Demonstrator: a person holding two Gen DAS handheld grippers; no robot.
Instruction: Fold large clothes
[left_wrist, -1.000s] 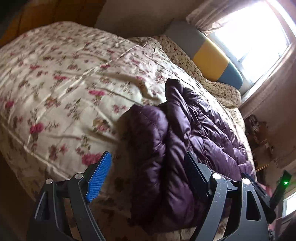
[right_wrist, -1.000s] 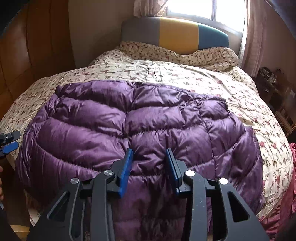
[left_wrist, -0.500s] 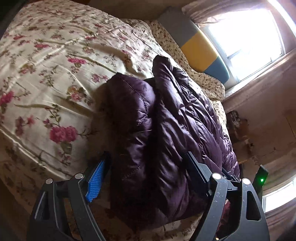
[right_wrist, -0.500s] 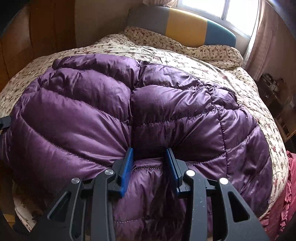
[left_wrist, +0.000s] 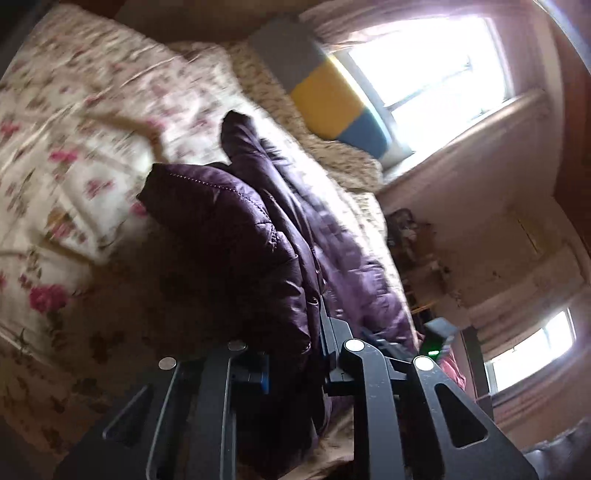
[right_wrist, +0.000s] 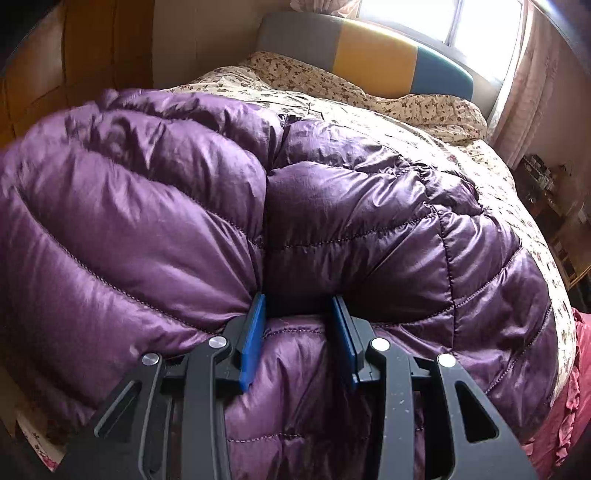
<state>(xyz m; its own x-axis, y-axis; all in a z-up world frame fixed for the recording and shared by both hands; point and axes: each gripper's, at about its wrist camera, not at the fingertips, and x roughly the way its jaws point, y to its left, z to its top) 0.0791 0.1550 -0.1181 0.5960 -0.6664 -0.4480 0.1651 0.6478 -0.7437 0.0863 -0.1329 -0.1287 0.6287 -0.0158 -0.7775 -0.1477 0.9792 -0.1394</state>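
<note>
Left tongs now closing on puffy purple jacket.

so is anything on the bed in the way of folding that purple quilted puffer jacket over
Nothing visible. The purple quilted puffer jacket lies alone on the floral bedspread. Fabric is already between the pads of both the closing left gripper and the right gripper.

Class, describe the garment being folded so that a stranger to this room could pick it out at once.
Start at the bed with the floral quilt and the grey, yellow and blue headboard. Spread over the quilt's near end lies the purple puffer jacket. It is the only shiny, plain, quilted item there; the bedding is pale and flowered.
</note>
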